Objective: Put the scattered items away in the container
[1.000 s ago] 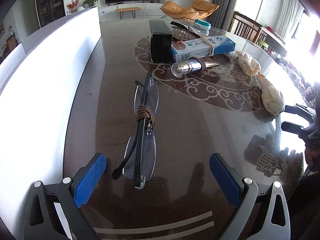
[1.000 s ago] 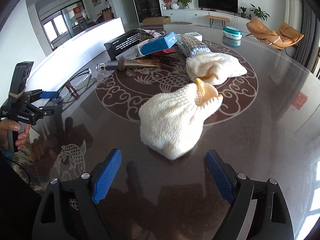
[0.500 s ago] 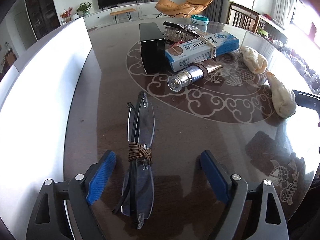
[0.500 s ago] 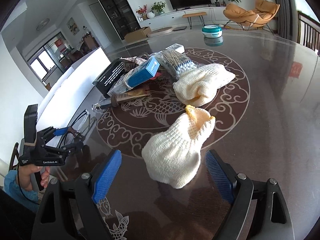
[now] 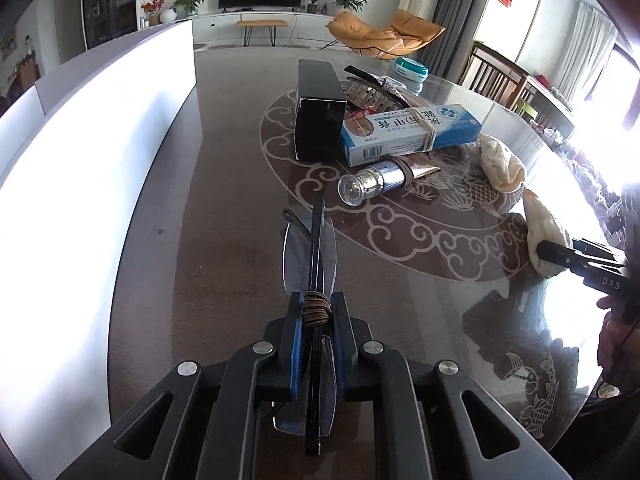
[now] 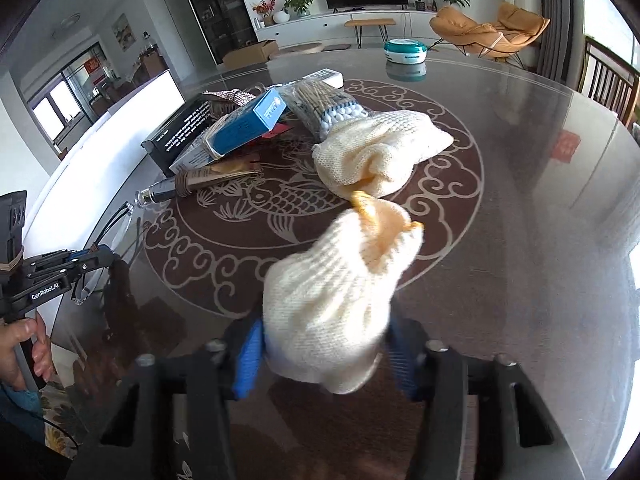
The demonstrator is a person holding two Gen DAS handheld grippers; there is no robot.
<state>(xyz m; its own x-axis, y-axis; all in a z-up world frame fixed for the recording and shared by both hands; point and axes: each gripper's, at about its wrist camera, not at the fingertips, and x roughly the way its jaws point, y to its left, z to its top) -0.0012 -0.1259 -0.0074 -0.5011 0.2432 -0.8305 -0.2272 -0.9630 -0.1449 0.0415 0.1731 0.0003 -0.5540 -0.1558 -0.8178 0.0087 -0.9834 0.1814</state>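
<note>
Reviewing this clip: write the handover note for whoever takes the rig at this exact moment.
Left gripper: jaws have just closed, shut on the folded glasses at their cord-wrapped middle, glasses lying on the table.
Right gripper: jaws have just closed on the near knit glove.
Not yet picked up: second glove, black box, blue carton, tube, cotton swabs.
Done: nothing stowed. No container identified in view.
Left: carry both items over, then the rest.

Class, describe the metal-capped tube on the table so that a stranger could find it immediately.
Start at the round scroll pattern in the middle of the dark table. On its edge lies a pile led by a black box and a blue-and-white carton. The tube lies just in front of the carton: shiny silver cap, brown body.
</note>
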